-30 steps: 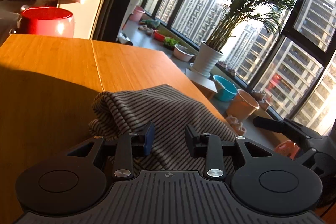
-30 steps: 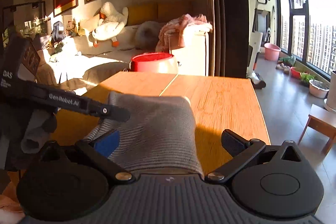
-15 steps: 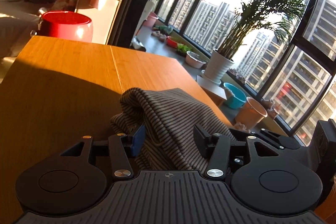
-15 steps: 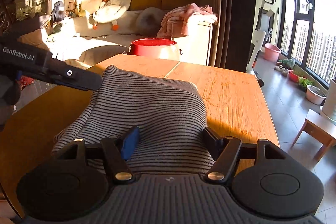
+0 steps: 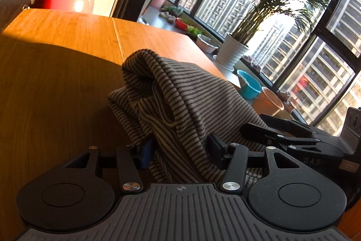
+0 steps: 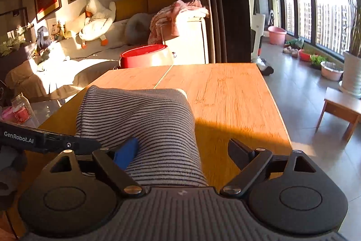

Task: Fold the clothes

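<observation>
A grey, dark-striped garment (image 5: 180,94) lies bunched in a raised heap on the wooden table (image 5: 56,83). My left gripper (image 5: 180,149) has its jaws apart around the near end of the cloth, and folds fill the gap between them. In the right wrist view the same garment (image 6: 140,119) runs back between the jaws of my right gripper (image 6: 181,147), which are opening. Its blue left pad (image 6: 126,148) touches the cloth, while the right finger (image 6: 239,148) stands apart over bare table (image 6: 237,94). A finger (image 6: 74,143) of the left gripper reaches in from the left.
A red tub (image 6: 144,55) stands beyond the table's far edge, with a sofa and a plush goose (image 6: 97,17) behind it. The table's right edge drops to the floor, where there is a low wooden stool (image 6: 340,105). A potted palm (image 5: 232,51) and a blue basin (image 5: 248,85) stand by the windows.
The left jaws have widened around the cloth. The right jaws narrowed, then spread again. The garment has gone from a flat fold to a taller bunched heap, and both grippers have shifted slightly.
</observation>
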Action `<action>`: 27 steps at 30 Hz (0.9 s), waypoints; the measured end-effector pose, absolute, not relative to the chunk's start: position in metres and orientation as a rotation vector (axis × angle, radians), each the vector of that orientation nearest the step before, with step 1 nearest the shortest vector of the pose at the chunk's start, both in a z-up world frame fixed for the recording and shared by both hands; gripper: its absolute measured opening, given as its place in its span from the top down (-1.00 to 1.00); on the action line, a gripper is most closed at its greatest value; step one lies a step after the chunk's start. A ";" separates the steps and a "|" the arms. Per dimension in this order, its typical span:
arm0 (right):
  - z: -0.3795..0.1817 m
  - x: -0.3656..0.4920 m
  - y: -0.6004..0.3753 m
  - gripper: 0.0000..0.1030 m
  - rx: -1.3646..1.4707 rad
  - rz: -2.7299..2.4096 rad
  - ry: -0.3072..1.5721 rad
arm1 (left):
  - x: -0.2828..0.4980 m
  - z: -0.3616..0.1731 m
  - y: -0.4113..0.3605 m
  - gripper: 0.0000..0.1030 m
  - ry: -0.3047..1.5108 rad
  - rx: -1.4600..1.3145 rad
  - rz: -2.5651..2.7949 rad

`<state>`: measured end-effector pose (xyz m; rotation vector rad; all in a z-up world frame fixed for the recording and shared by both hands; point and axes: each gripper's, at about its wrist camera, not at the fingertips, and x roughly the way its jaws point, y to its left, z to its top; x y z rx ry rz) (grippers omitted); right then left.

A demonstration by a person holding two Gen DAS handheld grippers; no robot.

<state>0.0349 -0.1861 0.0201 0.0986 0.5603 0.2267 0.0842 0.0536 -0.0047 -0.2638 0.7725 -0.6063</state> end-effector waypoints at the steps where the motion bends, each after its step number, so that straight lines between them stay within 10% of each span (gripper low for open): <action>1: 0.018 0.037 -0.183 -0.61 0.098 0.256 0.570 | 0.087 -0.006 0.054 -0.16 0.773 -0.270 -0.603; 3: 0.015 0.041 -0.173 -0.39 0.080 0.298 0.578 | 0.096 -0.008 0.053 -0.17 0.770 -0.279 -0.589; 23: 0.026 0.044 -0.176 -0.47 0.045 0.354 0.495 | 0.117 -0.011 0.063 -0.35 0.744 -0.302 -0.541; 27: 0.043 0.032 -0.190 0.29 0.000 0.308 0.454 | 0.117 -0.011 0.064 -0.35 0.745 -0.304 -0.540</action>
